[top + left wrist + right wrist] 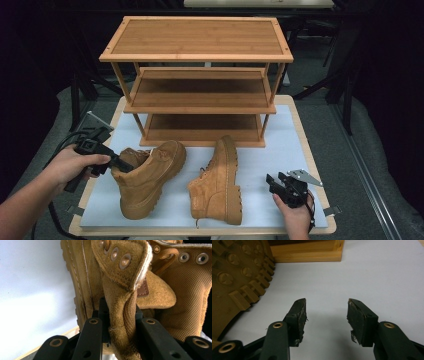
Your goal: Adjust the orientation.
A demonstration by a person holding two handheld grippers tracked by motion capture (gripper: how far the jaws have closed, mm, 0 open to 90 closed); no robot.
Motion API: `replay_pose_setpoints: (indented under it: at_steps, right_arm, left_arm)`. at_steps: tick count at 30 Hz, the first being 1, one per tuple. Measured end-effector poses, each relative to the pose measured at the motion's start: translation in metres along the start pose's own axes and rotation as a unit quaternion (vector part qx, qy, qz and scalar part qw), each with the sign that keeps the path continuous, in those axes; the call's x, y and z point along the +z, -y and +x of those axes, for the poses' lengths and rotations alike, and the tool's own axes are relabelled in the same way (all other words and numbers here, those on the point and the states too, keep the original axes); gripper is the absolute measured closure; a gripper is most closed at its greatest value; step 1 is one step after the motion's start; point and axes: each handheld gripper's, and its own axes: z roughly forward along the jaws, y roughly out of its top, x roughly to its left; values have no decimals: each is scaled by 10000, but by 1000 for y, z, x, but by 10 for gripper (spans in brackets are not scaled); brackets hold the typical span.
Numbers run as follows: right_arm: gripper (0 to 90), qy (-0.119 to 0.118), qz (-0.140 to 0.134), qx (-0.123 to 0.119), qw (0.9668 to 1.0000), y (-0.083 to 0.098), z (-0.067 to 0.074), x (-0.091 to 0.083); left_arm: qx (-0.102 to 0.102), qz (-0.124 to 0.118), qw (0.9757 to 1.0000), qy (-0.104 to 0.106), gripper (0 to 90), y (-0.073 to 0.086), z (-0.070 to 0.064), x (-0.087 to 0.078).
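Fingers (102, 312) of the left gripper (116, 163) are closed on the suede collar at the back of the left boot (150, 175), one pad on each side of the folded edge, as the left gripper view shows from close up. That boot sits in front of the shoe rack (200, 75), towards the rack's left end, with its toe pointing at the bottom shelf and its ankle end raised and tipped in the grip. The person's left hand (75, 165) holds the gripper out to the left of the boot.

Beside it, also in front of the rack and roughly below the rack's middle, the right boot (217, 182) lies over on its side on the white tabletop (280, 150), its lugged sole turned to the right and its toe towards the rack. The two boots are close together but apart.

Fingers (300, 315) of the right gripper (274, 184) stand well open with nothing between them, just bare white surface. This gripper rests low in front of the rack's right end, just to the right of the lying boot's sole, held in the person's right hand (295, 215). In the right gripper view the sole's tread fills the left edge and a corner of the rack's base lies ahead.
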Motion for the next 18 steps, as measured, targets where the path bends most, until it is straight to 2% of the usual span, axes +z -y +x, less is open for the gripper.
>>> replay_pose_setpoints:
  at_steps: [2,7,9,11,13,15,16,18]
  right_arm:
    - [490,10,-1,10,10000,0,0,0]
    - [490,25,-21,26,10000,0,-1,-1]
    - [490,3,-66,55,10000,0,-1,-1]
    - [491,18,-37,39,10000,0,-1,-1]
    - [490,3,-37,47,10000,0,-1,-1]
    - [490,1,-142,40,9999,0,-1,-1]
    - [490,11,-83,35,10000,0,-1,-2]
    - [490,7,-95,52,9999,0,-1,-2]
  left_arm:
    - [-2,-28,10000,45,788,-1,-1,-5]
    - [-113,-263,9990,352,787,1,-7,-20]
    - [-134,-421,9967,678,786,5,-9,-31]
    - [-147,-477,9959,753,786,6,-10,-34]
    - [-142,-612,9932,975,786,9,-13,-42]
    - [-136,-632,9925,1035,786,10,-15,-44]
    - [-114,-674,9909,1157,786,12,-18,-48]
    - [-57,-651,9913,1140,786,12,-20,-50]
